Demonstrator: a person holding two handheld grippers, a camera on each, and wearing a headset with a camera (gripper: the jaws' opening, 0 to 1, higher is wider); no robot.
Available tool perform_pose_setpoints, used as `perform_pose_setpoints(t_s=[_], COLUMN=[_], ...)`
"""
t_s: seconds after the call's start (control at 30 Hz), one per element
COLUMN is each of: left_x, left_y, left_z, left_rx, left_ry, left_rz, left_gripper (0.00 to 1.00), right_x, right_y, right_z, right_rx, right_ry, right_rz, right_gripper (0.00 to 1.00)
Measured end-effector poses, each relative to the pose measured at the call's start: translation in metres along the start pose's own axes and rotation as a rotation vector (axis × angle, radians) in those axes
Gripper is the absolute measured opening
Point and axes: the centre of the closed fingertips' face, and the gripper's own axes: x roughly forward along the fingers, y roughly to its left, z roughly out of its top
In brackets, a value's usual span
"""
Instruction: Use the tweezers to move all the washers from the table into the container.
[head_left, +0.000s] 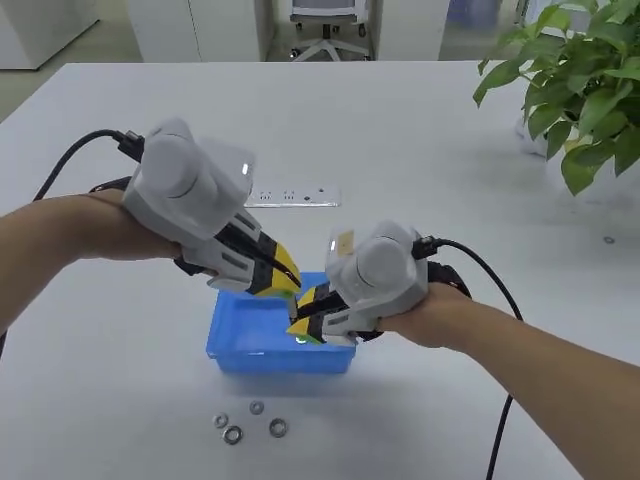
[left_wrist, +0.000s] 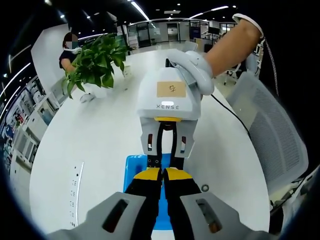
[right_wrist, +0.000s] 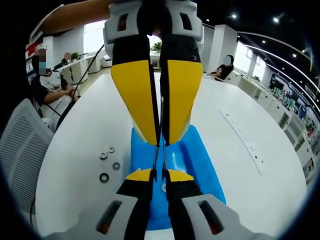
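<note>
White table (head_left: 420, 150) — leafy plant (head_left: 580, 90) at its edge, office chair (head_left: 325, 25) beyond.

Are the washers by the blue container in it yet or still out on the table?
Out: four washers lie on the table beside the blue container.

The container (head_left: 280, 352) is bright blue, the table (head_left: 420, 160) plain white, the washers (head_left: 232, 434) silvery. The left gripper (head_left: 290, 285) and the right gripper (head_left: 300, 328) are pale grey with yellow-and-black tips, and their cables (head_left: 70, 160) are black. The plant (head_left: 580, 90) is leafy green; the right gripper carries a tan label (left_wrist: 171, 89).
</note>
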Motion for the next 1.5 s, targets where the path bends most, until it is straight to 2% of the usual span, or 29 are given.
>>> perform_pose_setpoints(t_s=[0.5,0.77,1.07,1.5], left_x=[-0.016,-0.02,-0.025,-0.02], left_y=[-0.016,-0.028,-0.041,-0.058], left_z=[0.013,0.016,0.011,0.0], left_rx=[0.011,0.019,0.016,-0.005], left_ry=[-0.004,-0.009,-0.007,-0.004], left_rz=[0.015,0.016,0.021,0.017], left_gripper=[0.06,0.05,0.05,0.05], right_x=[-0.013,-0.016,-0.013,-0.001], right_y=[0.014,0.025,0.039,0.057], right_z=[0.015,0.021,0.023,0.018], right_rx=[-0.027,-0.038,-0.051,-0.06], right_ry=[-0.009,-0.013,-0.009,0.004], right_rz=[-0.015,-0.016,-0.003,0.03], right_gripper=[0.11,0.11,0.11,0.11])
